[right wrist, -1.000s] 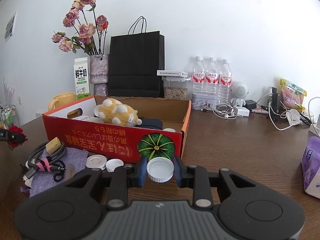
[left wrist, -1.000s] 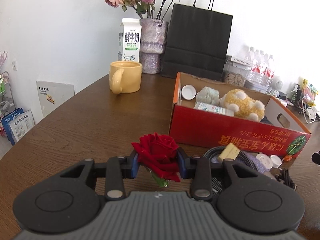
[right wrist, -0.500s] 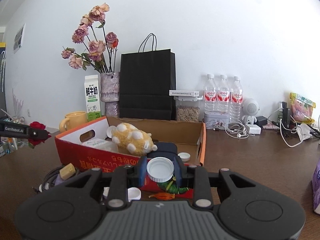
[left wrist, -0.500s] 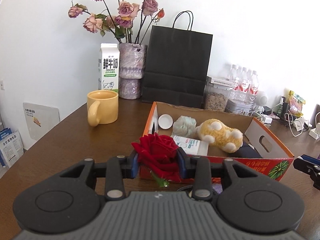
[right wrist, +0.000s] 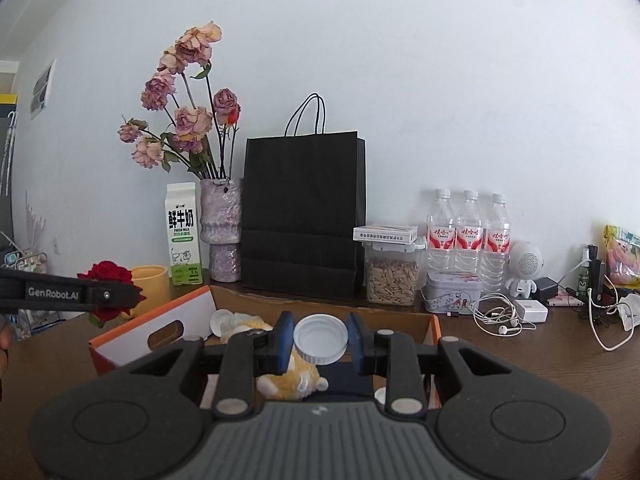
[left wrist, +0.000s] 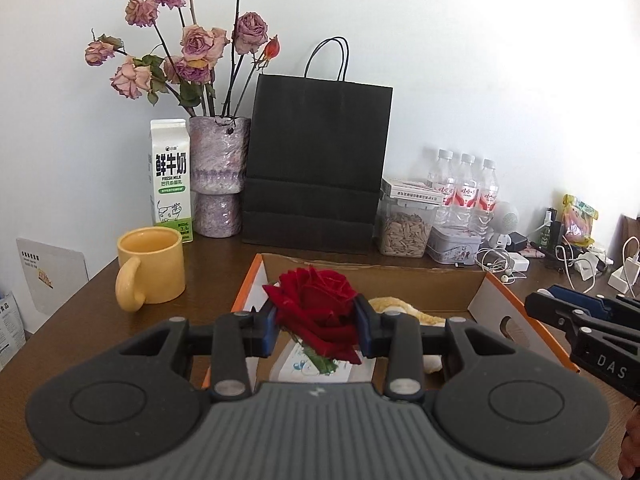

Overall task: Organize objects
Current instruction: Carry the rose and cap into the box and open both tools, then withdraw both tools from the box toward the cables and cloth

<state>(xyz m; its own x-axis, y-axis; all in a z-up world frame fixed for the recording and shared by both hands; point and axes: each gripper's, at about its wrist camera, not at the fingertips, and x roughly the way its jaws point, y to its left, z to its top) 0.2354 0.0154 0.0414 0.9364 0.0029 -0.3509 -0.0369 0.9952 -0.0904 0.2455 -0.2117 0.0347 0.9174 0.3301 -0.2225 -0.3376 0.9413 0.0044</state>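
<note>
L tool (left wrist: 316, 330) clamped on rose (left wrist: 316, 308), R tool (right wrist: 320, 342) on cap (right wrist: 320, 340); mug handle (left wrist: 128, 290) L-view only.

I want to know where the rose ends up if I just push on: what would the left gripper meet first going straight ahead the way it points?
Probably the open cardboard box: the left gripper, shut on the red rose, points slightly downward over it, likely toward its far wall. Depth is unclear.
</note>
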